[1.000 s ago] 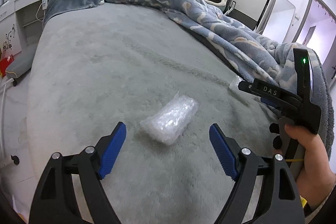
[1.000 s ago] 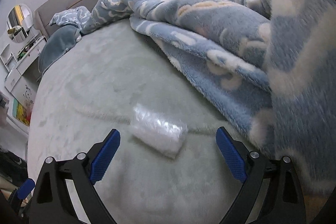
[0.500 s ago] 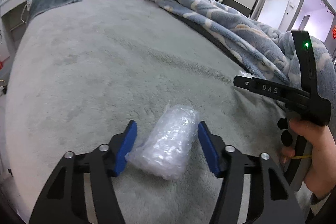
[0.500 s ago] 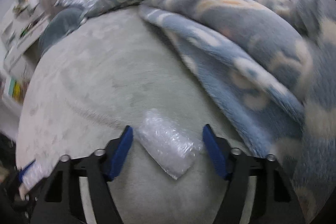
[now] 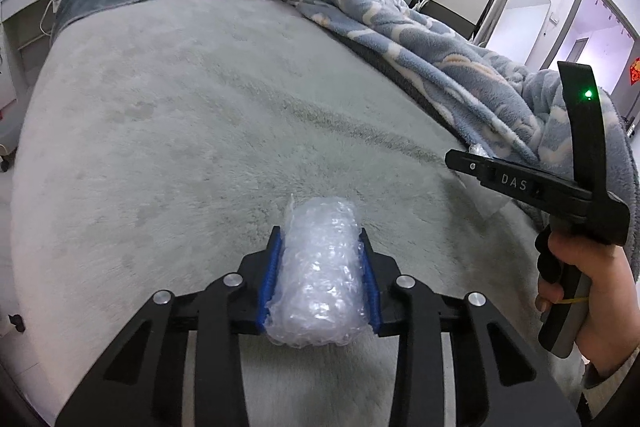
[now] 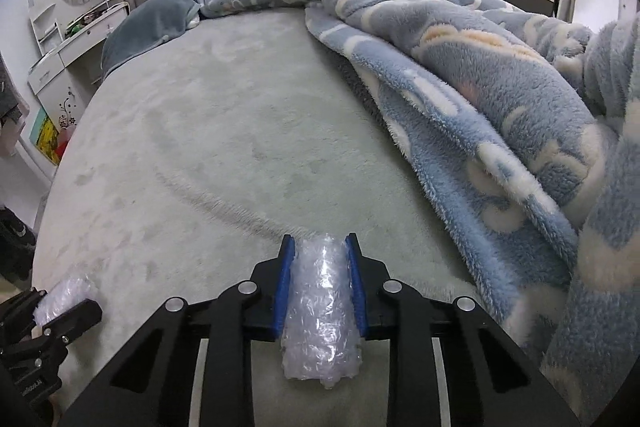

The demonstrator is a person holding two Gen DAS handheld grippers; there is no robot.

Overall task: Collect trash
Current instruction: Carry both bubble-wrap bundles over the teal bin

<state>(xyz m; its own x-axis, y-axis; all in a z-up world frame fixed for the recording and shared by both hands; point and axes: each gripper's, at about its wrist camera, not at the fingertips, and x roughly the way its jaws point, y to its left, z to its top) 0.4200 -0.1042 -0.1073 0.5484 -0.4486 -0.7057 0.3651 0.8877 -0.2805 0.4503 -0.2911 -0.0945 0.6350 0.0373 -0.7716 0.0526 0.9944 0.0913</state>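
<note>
1. While both hands work over a wide grey-green bed (image 6: 224, 131), each holds a black gripper with blue pads, and each gripper has its own bundle of trash.
2. In the left wrist view, the left gripper (image 5: 320, 279) has its jaws closed on a bubble wrap roll (image 5: 320, 275). These jaws have just been closing, and the pads now press the roll's two long sides.
3. That roll's long axis runs near to far, along the fingers, so the jaws squeeze across its narrow width. Its near end bulges out behind the pads and its far end pokes a little past the tips.
4. In the right wrist view, the right gripper (image 6: 320, 287) grips a second bubble wrap bundle (image 6: 320, 311) the same way. Its jaws have also just been closing, and this bundle looks squeezed thinner between them.
5. The second bundle also lies lengthwise along the fingers, with a long near end hanging out behind the pads.
6. From the right view, the left gripper sits at the near left edge of the bed. From the left view, the person's right hand (image 5: 588, 291) is at the right edge, close to a rumpled blue blanket (image 6: 480, 75).
7. Both bundles sit low at the bed's near end; whether either is clear of the bed cannot be told.
8. No bin or bag shows in either view, so the drop-off place is unknown.
9. As a judgement, the next move is to lift both bundles; the soft wrap may slip lengthwise.
</note>
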